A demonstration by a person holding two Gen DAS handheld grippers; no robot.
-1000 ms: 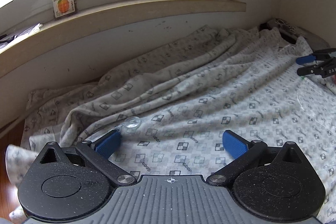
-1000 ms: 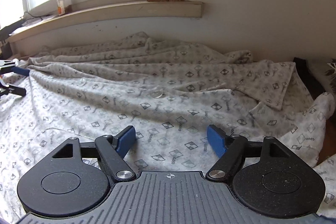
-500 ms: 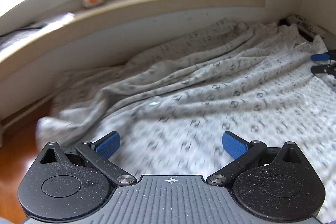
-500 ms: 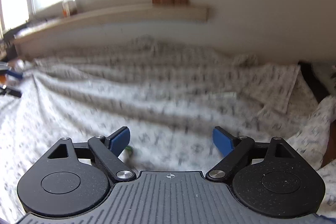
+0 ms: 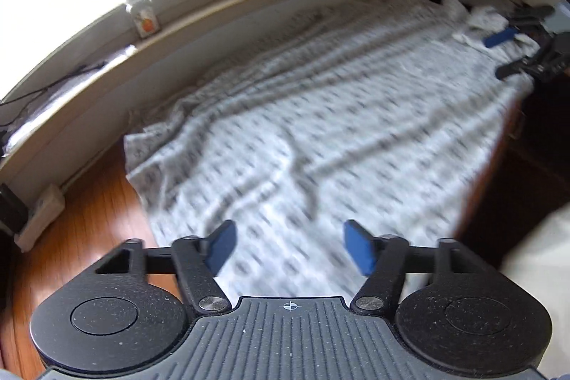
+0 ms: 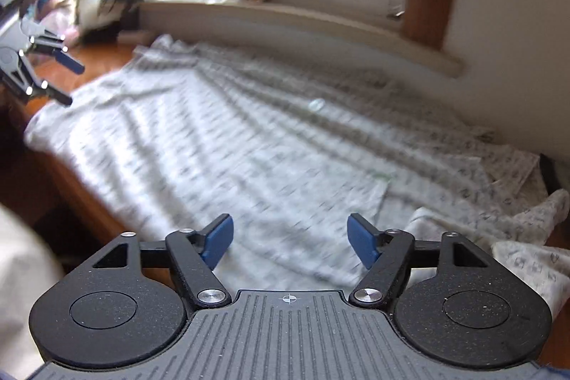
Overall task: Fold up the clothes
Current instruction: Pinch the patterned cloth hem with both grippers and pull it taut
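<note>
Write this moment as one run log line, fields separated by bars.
step: before grasp | left claw: open, empty | right claw: open, empty | cloth: spread, unfolded

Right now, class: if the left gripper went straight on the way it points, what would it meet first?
Most likely the patterned garment spread ahead of the open left gripper. Nothing else shows between them, though blur leaves depth unclear.

Right gripper [image 6: 290, 239], fingers apart, above blurred, seemingly patterned garment [image 6: 249, 148].
</note>
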